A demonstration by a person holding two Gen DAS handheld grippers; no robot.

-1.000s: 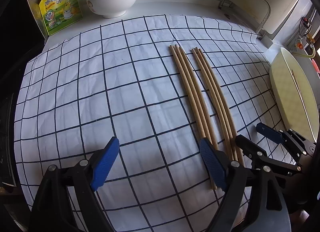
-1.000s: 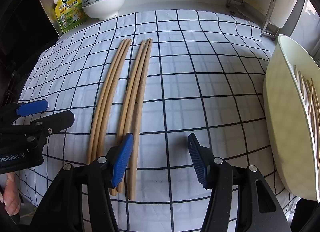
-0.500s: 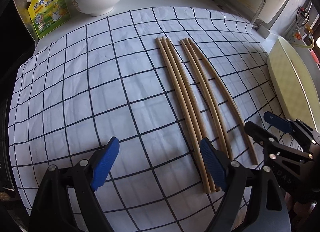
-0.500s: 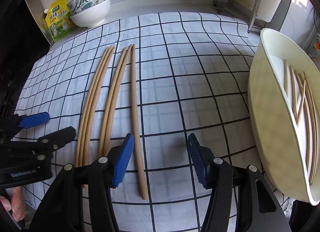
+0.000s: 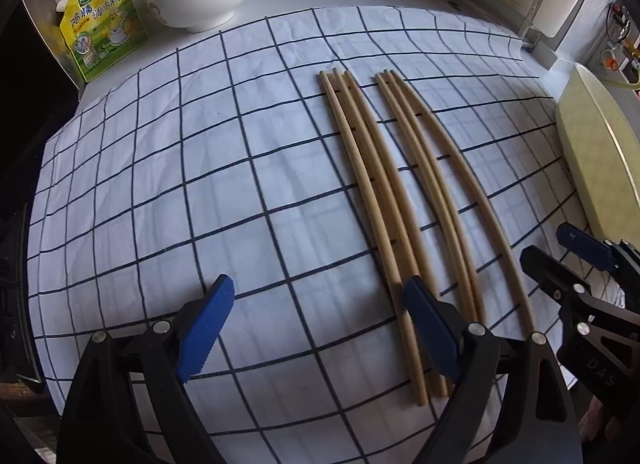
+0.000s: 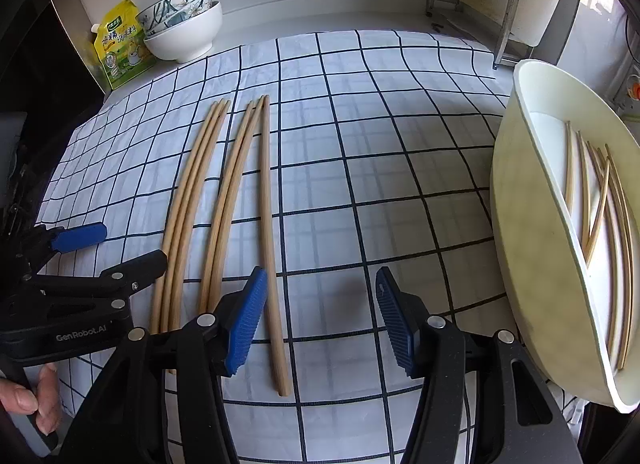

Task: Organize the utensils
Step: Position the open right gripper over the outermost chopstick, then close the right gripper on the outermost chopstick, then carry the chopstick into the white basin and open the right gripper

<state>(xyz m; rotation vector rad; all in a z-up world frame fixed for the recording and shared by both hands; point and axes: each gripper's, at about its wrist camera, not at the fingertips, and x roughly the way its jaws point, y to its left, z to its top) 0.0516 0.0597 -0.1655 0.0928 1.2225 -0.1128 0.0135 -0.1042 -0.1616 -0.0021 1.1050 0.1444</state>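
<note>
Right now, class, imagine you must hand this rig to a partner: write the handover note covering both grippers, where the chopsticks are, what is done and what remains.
Left gripper: jaws opening, nothing between them, over the checked cloth beside the left trio.
Right gripper: open, empty, with the single chopstick just inside its left pad.
Six chopsticks lie on the cloth: a trio, a pair, and the single one splayed out to the right.
Done: several chopsticks already lie in the cream tray on the right.
Left: probably move the six into the tray.
</note>
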